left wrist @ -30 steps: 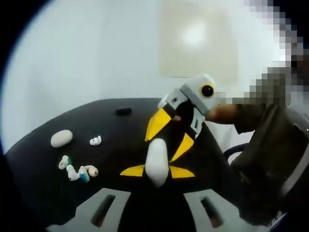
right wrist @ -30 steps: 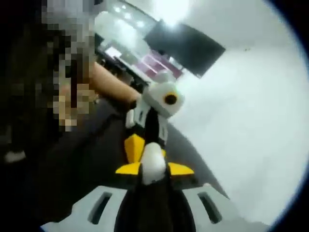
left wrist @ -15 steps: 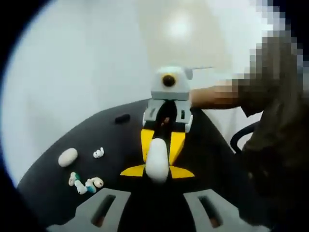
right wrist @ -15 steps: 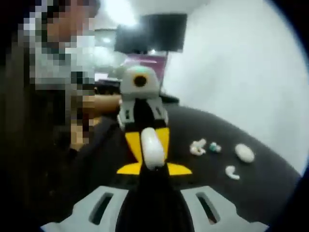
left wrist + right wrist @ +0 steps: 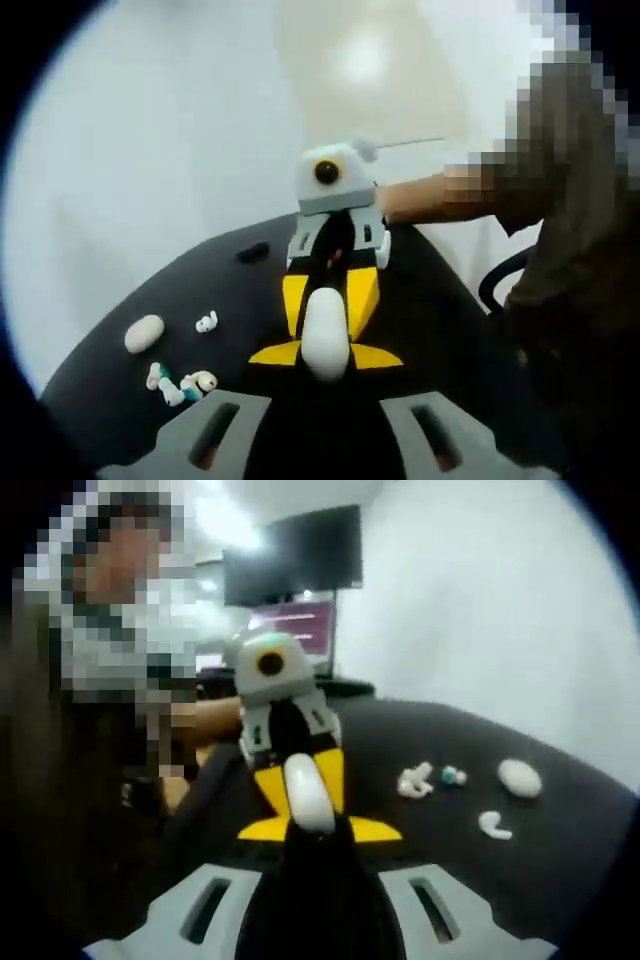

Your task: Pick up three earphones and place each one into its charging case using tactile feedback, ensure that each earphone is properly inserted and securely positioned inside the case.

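Over the last second the two grippers have swung round to face each other squarely, and both now pinch one white case [image 5: 325, 333] between their yellow jaws: the left gripper [image 5: 325, 355] clenched on its near end, the right gripper [image 5: 326, 300] clenched on the far end at 12 o'clock. The earphones [image 5: 182, 382] lie in a loose cluster on the dark surface [image 5: 130, 400] at 9 o'clock in the left gripper view, with another case [image 5: 144, 333] and a single earbud [image 5: 206, 322] just beyond. Held from both ends like this, the smooth case could slip or twist out if either pull is uneven, and no earphone is in hand yet.
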A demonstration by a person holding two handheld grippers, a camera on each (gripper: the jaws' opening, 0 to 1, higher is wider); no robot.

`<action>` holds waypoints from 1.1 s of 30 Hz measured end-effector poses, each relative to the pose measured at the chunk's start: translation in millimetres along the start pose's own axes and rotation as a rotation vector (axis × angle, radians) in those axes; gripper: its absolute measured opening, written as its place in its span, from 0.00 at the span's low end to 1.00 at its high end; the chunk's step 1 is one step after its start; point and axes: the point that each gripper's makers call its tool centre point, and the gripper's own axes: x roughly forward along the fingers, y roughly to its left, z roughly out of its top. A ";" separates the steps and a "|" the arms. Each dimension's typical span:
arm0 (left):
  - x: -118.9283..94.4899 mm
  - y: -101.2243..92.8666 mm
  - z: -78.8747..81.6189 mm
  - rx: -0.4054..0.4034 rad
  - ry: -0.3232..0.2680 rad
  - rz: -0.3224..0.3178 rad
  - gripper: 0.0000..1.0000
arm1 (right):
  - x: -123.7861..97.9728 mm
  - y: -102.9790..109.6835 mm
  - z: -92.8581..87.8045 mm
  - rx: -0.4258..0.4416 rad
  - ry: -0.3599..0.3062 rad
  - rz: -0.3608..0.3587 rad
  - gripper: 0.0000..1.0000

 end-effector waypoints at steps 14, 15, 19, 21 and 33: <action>-10.5 20.7 9.8 -0.191 -0.088 0.041 0.25 | -4.6 -16.9 -4.8 0.376 0.015 -0.031 0.17; -11.8 24.7 9.7 -0.203 -0.094 0.057 0.25 | -5.4 -21.7 -5.5 0.436 0.010 -0.030 0.17; -15.2 31.8 16.1 -0.236 -0.136 0.083 0.26 | -6.3 -22.9 -5.8 0.372 -0.002 -0.015 0.17; -15.7 33.6 20.9 -0.257 -0.161 0.074 0.28 | -6.4 -18.3 -3.9 0.179 -0.008 -0.036 0.17; -3.8 31.2 20.1 -0.183 -0.008 -0.043 0.15 | -8.4 -12.5 -3.5 0.130 -0.012 -0.023 0.17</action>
